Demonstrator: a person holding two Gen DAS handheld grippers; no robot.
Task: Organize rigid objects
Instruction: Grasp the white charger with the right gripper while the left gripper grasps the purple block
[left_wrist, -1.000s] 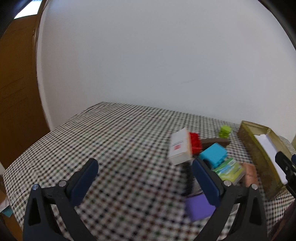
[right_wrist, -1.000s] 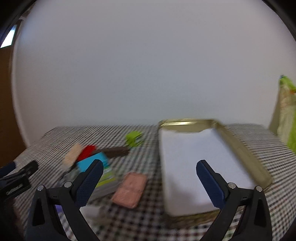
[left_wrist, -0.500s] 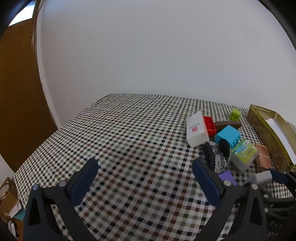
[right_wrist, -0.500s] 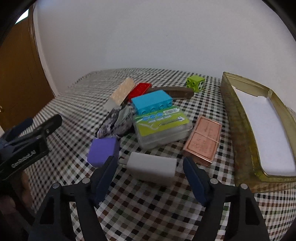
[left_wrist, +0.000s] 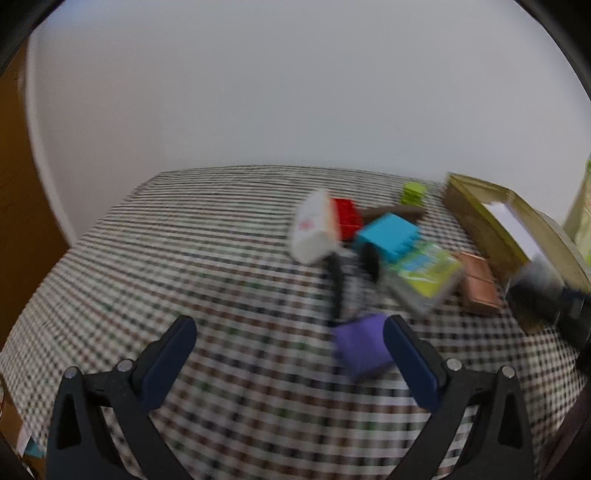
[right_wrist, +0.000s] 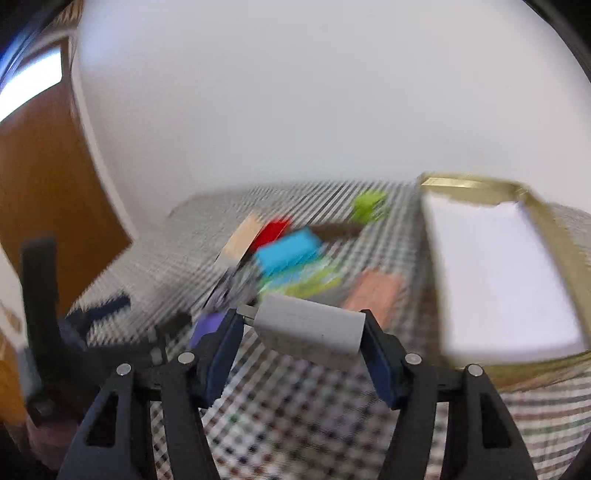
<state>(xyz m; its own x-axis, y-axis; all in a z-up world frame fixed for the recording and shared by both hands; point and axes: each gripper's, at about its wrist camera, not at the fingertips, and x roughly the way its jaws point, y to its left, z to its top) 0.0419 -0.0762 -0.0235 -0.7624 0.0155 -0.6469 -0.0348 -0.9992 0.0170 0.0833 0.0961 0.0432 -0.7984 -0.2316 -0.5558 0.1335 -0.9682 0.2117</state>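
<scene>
Motion blur smears both views, so small details cannot be read. The right tongs (right_wrist: 301, 328) are clamped on a pale grey block (right_wrist: 308, 326) – it is gripped end to end between the two blue pads and held above the checkered counter (right_wrist: 295, 417), just left of the gold tray (right_wrist: 546, 221). A white lining is seen inside the tray, with nothing resting on it.

The left tongs (left_wrist: 290, 354) are spread wide and grip nothing. They are held over the counter (left_wrist: 166, 258), and a purple block (left_wrist: 364, 347) lies just inside the right-hand finger; whether finger and block touch cannot be told.

Beyond the purple block the remaining pieces are clustered together on the cloth: a white box (left_wrist: 314, 230) tilted against a red brick (left_wrist: 345, 218), a cyan brick (left_wrist: 389, 236) beside them, a clear case with a green label (left_wrist: 424, 275) in front of the cyan brick, and a copper-coloured tile (left_wrist: 478, 282) between that case and the tray (left_wrist: 476, 218). A dark brown bar (left_wrist: 402, 212) and a small lime-green cube (left_wrist: 413, 192) are seen at the far side of the cluster. A dark patterned object (left_wrist: 351, 280) lies between the white box and the purple block – its shape cannot be made out.
</scene>
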